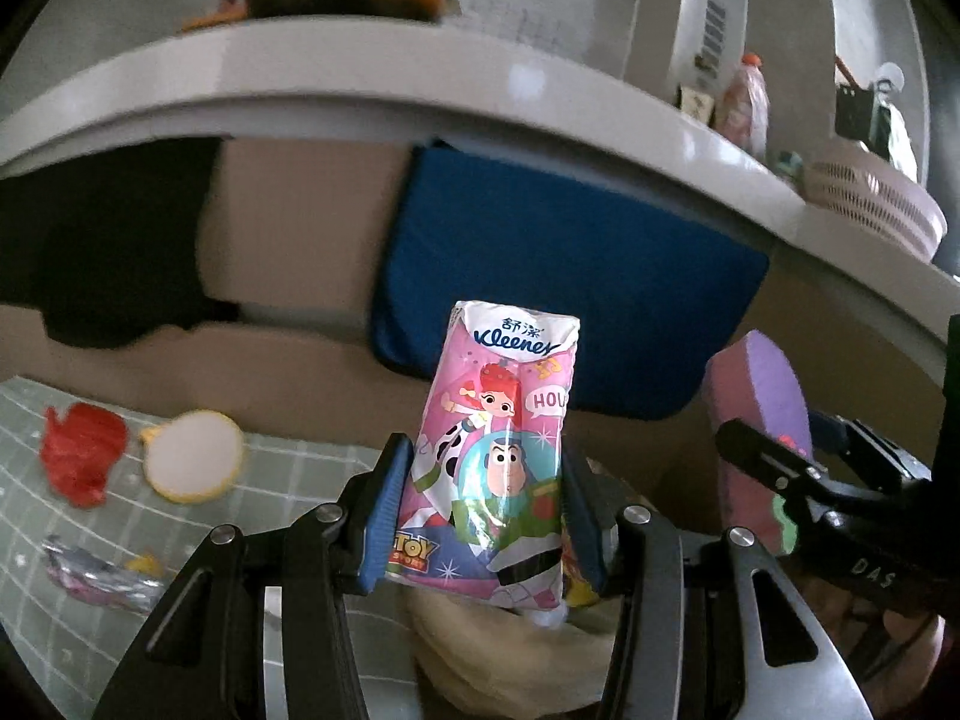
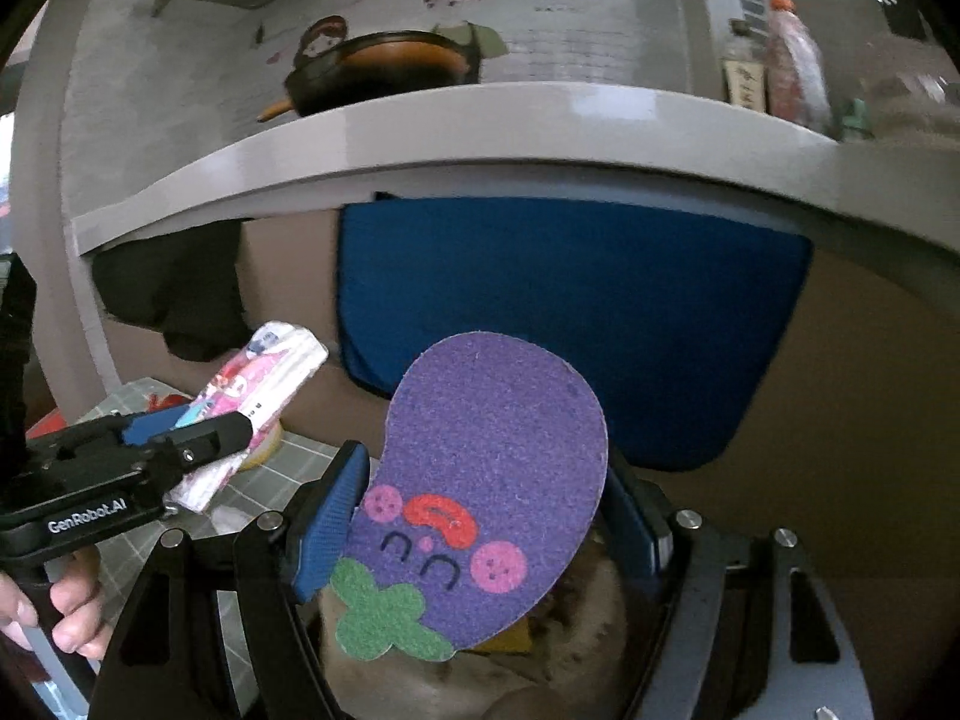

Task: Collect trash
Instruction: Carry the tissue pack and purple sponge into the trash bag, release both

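Tissue pack [image 1: 498, 450] in raised left gripper [image 1: 486, 510]

Blue cloth [image 2: 570, 324] under counter [image 2: 480, 138]

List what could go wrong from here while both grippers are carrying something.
1. The left gripper grips the tissue pack only near its bottom, so the pack could tip or slip out.
2. The right gripper pinches the purple eggplant sponge by its edges; it may flex and pop free.
3. Both grippers sit close together, so their loads could collide.
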Demonstrator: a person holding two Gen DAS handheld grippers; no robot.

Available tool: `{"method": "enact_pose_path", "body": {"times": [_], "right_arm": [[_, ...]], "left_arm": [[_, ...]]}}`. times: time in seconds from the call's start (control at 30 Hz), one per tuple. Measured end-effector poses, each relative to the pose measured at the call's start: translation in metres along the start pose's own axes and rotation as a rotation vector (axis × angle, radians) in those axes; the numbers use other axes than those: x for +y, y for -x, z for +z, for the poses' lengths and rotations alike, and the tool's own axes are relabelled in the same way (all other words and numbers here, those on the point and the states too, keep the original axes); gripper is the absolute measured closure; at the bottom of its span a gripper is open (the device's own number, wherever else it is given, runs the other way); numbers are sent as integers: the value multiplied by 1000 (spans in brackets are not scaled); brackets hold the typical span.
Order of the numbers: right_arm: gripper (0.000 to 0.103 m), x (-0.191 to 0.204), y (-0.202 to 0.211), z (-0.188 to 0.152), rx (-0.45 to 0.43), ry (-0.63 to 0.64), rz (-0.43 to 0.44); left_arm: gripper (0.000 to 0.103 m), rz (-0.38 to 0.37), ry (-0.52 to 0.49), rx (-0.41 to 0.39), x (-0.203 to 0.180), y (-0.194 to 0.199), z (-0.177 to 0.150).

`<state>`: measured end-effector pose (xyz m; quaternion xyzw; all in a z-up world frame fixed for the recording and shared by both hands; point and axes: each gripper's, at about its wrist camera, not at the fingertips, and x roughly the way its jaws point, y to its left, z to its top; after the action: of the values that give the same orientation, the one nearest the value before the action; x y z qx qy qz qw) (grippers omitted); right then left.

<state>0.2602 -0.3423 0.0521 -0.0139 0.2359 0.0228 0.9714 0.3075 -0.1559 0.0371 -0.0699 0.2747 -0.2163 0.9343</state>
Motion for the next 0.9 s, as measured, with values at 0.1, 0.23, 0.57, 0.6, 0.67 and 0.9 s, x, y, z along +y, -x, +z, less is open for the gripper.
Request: {"method": "enact_pose_path", "body": {"times": [0.1, 0.23, 0.57, 0.6, 0.67, 0.9], "right_arm": [[30, -16, 4, -9, 8, -27, -21], [30, -30, -5, -18, 34, -63, -18], [30, -41, -38, -39, 100, -83, -11], [30, -42, -40, -40, 105, -84, -11], [30, -44, -44, -41, 113, -84, -11], [30, -50, -58, -45, 140, -96, -14]], "left_arm": [[54, -13, 10, 42, -6, -15, -7], [54, -22, 18, 99, -10, -37, -17], [54, -17, 53, 204, -3, -83, -37], [54, -17, 54, 212, -2, -87, -39], [54, -19, 57, 226, 0, -93, -42], [52, -57, 51, 275, 2, -112, -52]]}}
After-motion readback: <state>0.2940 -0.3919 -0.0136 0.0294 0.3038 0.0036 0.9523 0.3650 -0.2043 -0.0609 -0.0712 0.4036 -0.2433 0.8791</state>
